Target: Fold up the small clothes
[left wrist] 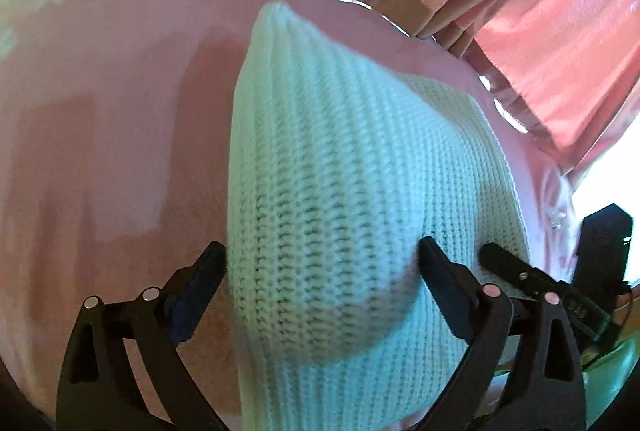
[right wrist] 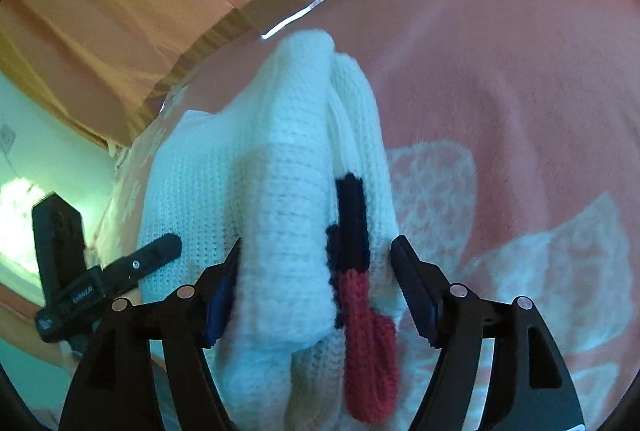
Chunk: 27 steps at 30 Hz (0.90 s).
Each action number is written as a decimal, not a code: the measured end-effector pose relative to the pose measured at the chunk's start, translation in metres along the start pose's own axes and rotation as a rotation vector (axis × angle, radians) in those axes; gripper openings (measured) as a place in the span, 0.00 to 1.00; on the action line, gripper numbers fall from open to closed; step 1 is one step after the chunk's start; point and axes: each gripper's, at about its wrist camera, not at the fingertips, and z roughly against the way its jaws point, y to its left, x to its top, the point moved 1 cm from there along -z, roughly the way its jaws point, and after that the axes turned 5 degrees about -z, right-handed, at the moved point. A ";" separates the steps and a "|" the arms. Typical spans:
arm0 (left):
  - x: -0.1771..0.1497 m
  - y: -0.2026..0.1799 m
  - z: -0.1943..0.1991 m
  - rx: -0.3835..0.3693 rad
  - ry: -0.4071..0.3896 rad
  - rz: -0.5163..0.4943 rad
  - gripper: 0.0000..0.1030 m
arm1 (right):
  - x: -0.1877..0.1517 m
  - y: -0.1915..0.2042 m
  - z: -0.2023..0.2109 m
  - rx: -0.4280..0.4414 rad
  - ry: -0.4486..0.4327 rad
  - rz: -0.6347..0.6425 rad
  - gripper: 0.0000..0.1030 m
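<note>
Between both fingers' open tips: white knit.

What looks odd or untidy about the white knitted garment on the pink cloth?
The white knitted garment is not flat: in the right wrist view it stands in a bunched ridge between the open right gripper, with its navy and red pattern creased into the fold. No damage or spill is visible on the pink cloth.

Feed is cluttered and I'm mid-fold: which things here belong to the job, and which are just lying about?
Belongs to the job:
- white ribbed knit garment with navy and red patch
- left gripper, open around it
- right gripper, open around it

Just lying about:
- pink cloth with white patches beneath the garment
- pink curtain behind
</note>
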 end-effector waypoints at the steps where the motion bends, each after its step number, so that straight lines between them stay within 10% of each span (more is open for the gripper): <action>1: -0.001 0.005 -0.005 -0.023 0.006 0.022 0.93 | -0.001 -0.001 -0.002 0.007 0.001 -0.006 0.76; 7: -0.001 0.000 -0.008 -0.049 -0.029 -0.024 0.96 | -0.001 -0.007 -0.009 0.065 -0.006 -0.034 0.81; 13: 0.009 -0.010 -0.007 -0.076 -0.013 -0.025 0.69 | 0.002 0.002 -0.003 0.097 -0.032 -0.037 0.38; 17: 0.015 -0.032 0.023 -0.077 -0.039 -0.085 0.51 | -0.004 0.032 0.034 0.078 -0.140 0.022 0.35; 27: 0.037 -0.091 0.170 -0.180 -0.251 -0.309 0.51 | -0.025 0.140 0.174 0.092 -0.505 0.205 0.35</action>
